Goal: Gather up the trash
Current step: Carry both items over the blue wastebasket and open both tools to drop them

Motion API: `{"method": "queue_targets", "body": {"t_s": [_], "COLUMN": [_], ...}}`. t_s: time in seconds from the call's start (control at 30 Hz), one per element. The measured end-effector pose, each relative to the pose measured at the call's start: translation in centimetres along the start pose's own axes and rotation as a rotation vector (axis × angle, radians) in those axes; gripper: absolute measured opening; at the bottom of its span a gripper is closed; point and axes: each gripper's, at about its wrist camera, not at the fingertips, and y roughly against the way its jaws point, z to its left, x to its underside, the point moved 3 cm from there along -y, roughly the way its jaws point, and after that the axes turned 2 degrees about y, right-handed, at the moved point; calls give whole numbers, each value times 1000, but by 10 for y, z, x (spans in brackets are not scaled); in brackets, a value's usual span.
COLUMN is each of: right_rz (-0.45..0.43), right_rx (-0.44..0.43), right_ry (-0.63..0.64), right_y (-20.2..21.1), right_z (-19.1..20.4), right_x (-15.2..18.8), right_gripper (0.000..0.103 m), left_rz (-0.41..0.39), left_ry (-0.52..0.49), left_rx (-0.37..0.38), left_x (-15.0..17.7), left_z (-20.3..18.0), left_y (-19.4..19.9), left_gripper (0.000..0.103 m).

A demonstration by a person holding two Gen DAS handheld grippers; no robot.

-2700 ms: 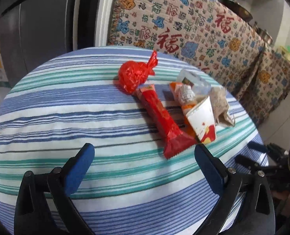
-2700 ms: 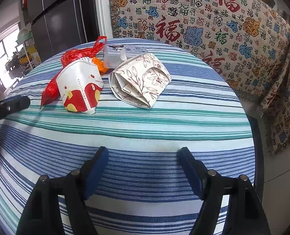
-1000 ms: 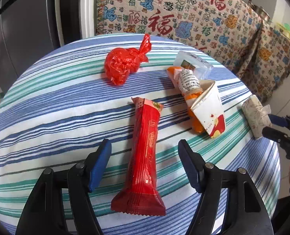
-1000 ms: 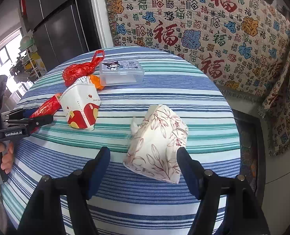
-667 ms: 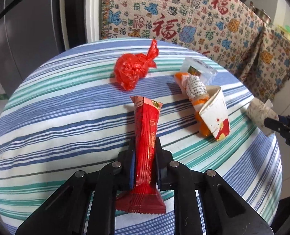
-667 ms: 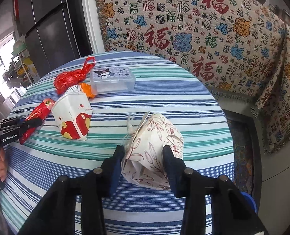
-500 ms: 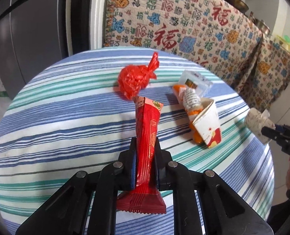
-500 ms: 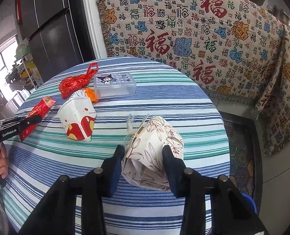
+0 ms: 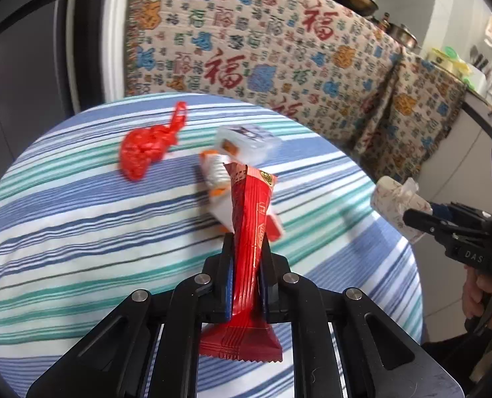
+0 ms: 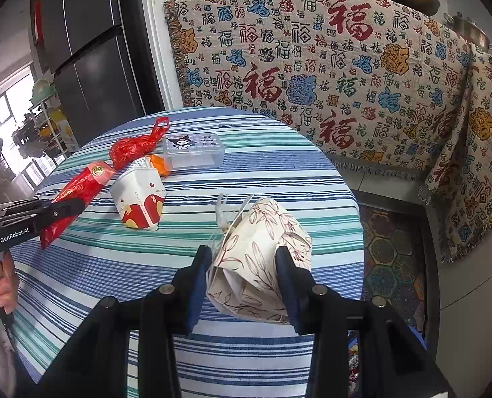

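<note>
left gripper (image 9: pixel 246 275): jaws clamped on a red wrapper (image 9: pixel 249 232), pinched across its lower half, crimped end hanging below the pads, upper end pointing away from the camera; wrapper is off the striped tablecloth (image 9: pixel 80 232). right gripper (image 10: pixel 242 265): jaws pressed against both sides of a floral tissue pack (image 10: pixel 259 258), a tuft of tissue sticking out at its far end; pack is held above the cloth near the table's right edge. remaining on the table, grouped at the far side: 1 paper carton (image 10: pixel 139 199) on its side, an orange scrap (image 10: pixel 158 164) just behind it, a knotted red bag (image 10: pixel 133 147) to the left, and a clear lidded box (image 10: pixel 193 151) with a cartoon print. behind the table, a patterned throw (image 10: pixel 329 76) drapes over furniture; a dark fridge (image 10: pixel 86 49) stands at left. a hand (image 10: pixel 0 285) grips the left tool's handle.
</note>
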Motion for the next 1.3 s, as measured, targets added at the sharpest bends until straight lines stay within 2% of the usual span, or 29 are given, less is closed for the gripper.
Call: {"method": "queue_targets", "body": {"t_s": [0.27,0.9,1.3], "right_rz": [-14,-41,-46], "right_rx": [22,79,170], "right_ry": [-20,-99,-225], "right_y": [23,63,104], "right_z": [-21,-77,-150], "right_x": [12,37,75], "right_gripper": [40,40,40], "left_rz": [8,30,64], "left_ry": [-57,-120,-230], "left_rx": [56,146,261], "left_x": [3,8,8], "left_z": [-51,-130,-235], "left_y": [-6,-13,-28], "left_gripper": [9,7,7]}}
